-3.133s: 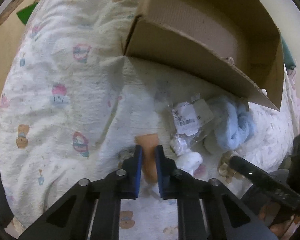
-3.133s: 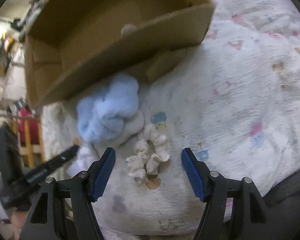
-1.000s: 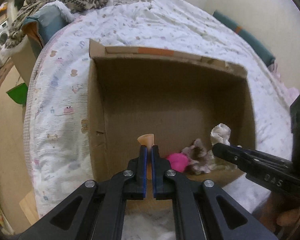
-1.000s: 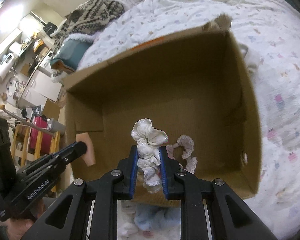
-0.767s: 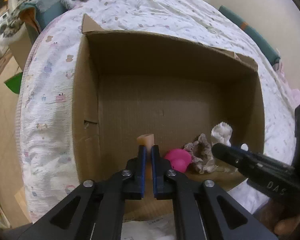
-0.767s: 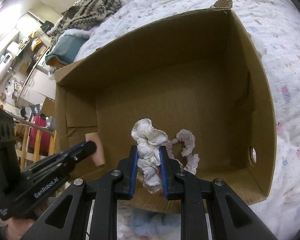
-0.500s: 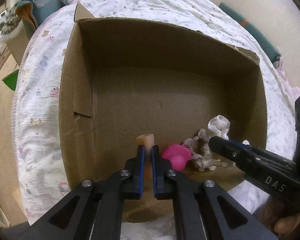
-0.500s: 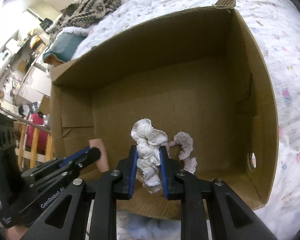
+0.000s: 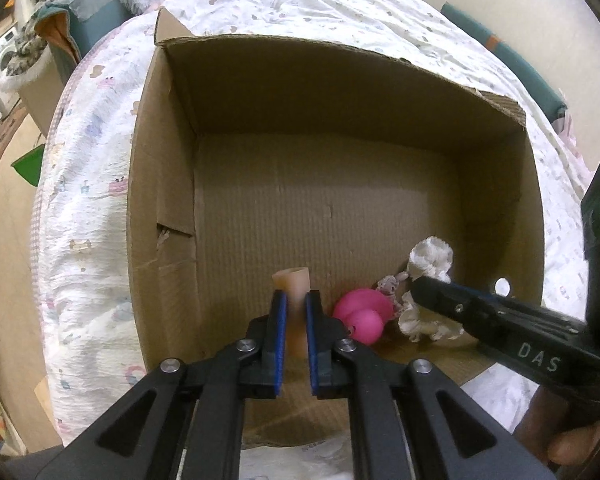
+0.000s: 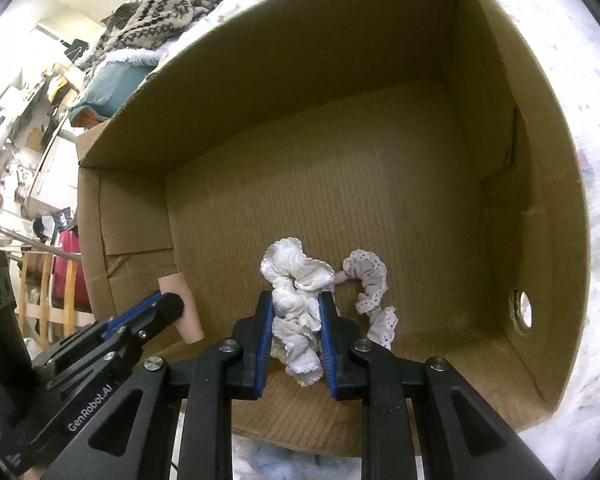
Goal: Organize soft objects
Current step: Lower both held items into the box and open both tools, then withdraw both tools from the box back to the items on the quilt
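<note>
- Soft objects are mid-delivery: our left gripper (image 9: 293, 312) keeps its jaws pinched on a peach foam tube (image 9: 293, 286), and our right gripper (image 10: 294, 316) keeps its jaws clamped on a white ruffled scrunchie (image 10: 296, 312).
- Three seconds ago both pieces lay on the bed beside the box; now we hold them low inside the cardboard box (image 9: 164, 184), near its front wall, and over the last second the box has grown in both views. We judge the letting-go as the step in hand.
- On the box floor already lie a pink ball-like toy (image 9: 363, 318) and a lilac lace-edged scrunchie (image 10: 370, 292), just beside our two loads.
- Crowding is the one hindrance: both grippers work the same front strip, so what we let go may land on those pieces.
- Outside the front wall a pale blue fluffy item (image 10: 276, 462) waits on the patterned bedspread (image 9: 88, 208), so more sorting remains.
</note>
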A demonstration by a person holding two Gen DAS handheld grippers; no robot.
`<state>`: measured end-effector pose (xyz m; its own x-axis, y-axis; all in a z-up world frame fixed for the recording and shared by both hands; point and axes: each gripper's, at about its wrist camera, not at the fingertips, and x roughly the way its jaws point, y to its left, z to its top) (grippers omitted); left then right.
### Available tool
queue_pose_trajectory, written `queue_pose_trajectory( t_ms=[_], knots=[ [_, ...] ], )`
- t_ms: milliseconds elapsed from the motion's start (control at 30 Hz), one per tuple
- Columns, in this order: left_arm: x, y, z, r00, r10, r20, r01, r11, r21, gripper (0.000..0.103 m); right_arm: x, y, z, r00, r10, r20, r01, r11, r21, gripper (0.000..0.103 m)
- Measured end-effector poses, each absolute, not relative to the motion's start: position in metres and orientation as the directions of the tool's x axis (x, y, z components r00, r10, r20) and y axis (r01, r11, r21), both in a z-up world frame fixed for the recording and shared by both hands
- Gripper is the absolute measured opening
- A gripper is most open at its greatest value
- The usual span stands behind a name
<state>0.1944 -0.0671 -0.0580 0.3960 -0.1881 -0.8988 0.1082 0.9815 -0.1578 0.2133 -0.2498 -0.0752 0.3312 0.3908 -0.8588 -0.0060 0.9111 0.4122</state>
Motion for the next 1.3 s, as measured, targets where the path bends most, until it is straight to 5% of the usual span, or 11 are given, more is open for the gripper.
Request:
queue_pose_trajectory(
  t_ms=[633, 733, 767, 833, 1300],
  knots=[
    [0.190, -0.069, -0.050, 0.432, -0.175, -0.885, 0.122, 0.983, -0.135, 0.021, 0.212, -0.256, -0.062, 0.382, 0.371, -0.846, -0.007, 0.917, 0.399, 0.030],
    [0.186, -0.072, -0.043, 0.447, -0.152, -0.881, 0.130, 0.986, -0.104, 0.034, 0.211, -0.258, -0.060, 0.394, 0.361, -0.845, -0.004, 0.920, 0.391, 0.039],
    [0.185, -0.072, -0.041, 0.458, -0.145, -0.877, 0.131, 0.987, -0.095, 0.039, 0.210, -0.258, -0.059, 0.399, 0.353, -0.846, 0.002, 0.922, 0.386, 0.057],
    [0.182, -0.072, -0.036, 0.478, -0.134, -0.868, 0.128, 0.988, -0.083, 0.059, 0.207, -0.260, -0.056, 0.424, 0.342, -0.839, 0.014, 0.924, 0.383, 0.068],
    [0.169, -0.054, -0.019, 0.509, -0.143, -0.849, 0.110, 0.989, -0.101, 0.060, 0.192, -0.262, -0.035, 0.460, 0.328, -0.825, 0.017, 0.926, 0.378, 0.068]
  ],
)
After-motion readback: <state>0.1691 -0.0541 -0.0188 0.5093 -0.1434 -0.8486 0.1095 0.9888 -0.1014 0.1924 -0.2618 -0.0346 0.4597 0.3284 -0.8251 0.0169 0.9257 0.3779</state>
